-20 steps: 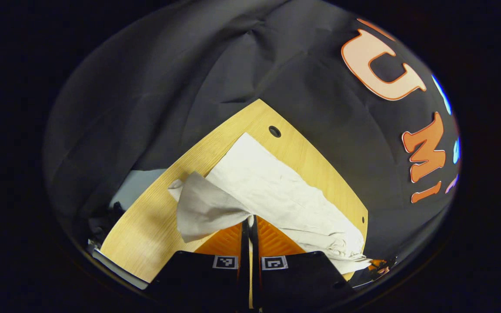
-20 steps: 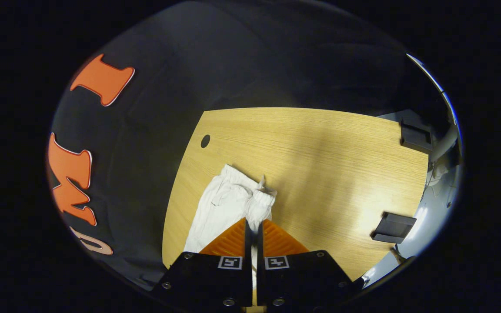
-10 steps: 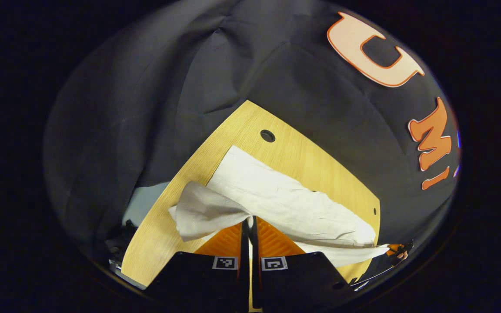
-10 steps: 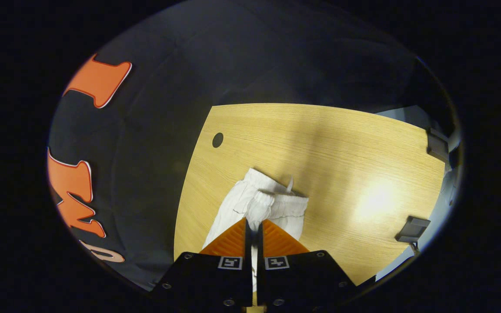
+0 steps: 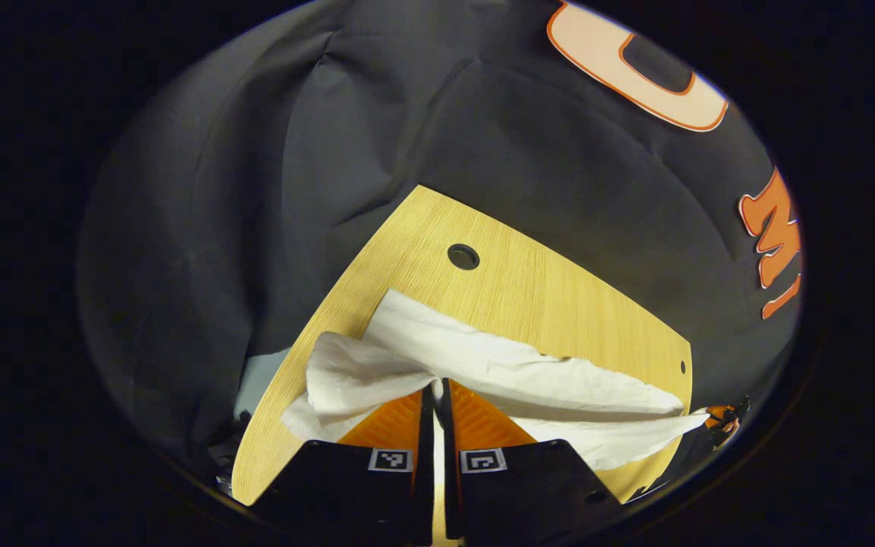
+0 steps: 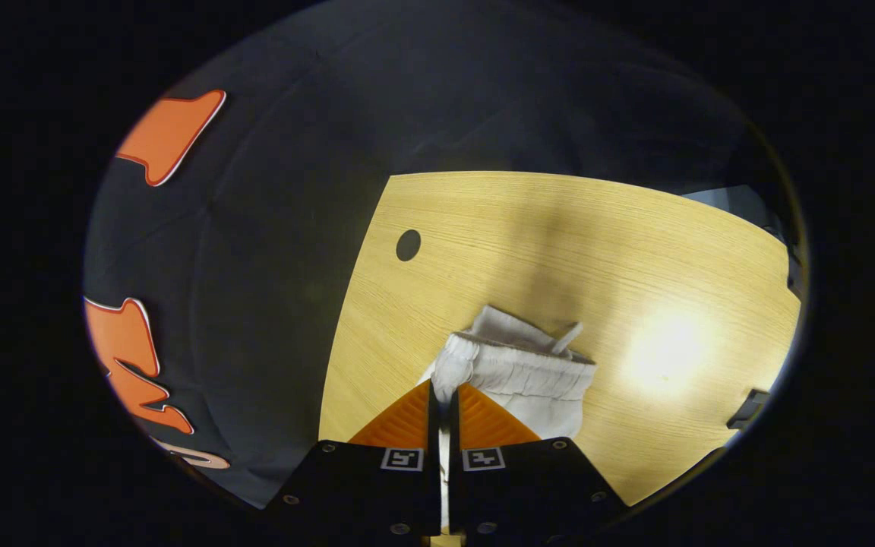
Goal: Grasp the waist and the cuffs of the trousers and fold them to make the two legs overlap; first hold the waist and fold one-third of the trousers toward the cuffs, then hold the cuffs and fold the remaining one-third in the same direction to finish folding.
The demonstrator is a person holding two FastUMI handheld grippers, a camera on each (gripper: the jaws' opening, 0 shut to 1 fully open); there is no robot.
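Both grippers have swung the lifted leg further across since a second ago, so the trousers look flatter and more bunched in the left gripper view, and the waist sits closer and more face-on in the right gripper view.

Left gripper is pinched tight on a cuff, which balloons out toward 9 o'clock of the fingers. Right gripper is clamped on the waist, fabric spilling toward 2 o'clock. Farther off in the left gripper view, at about 4 o'clock, I can just make out the other gripper holding the far end of the cloth.

My read: this is the leg-over-leg fold, mid-carry. To do it well I'd keep both ends level and moving together so the cloth stays lightly taut, then lay the top leg down edge to edge on the lower one before letting go. Slack in the middle will probably crease.

They're pale, off-white, thin and wrinkly, with a gathered elastic waist and a drawstring poking out. They lie on a wooden table, near its round hole.
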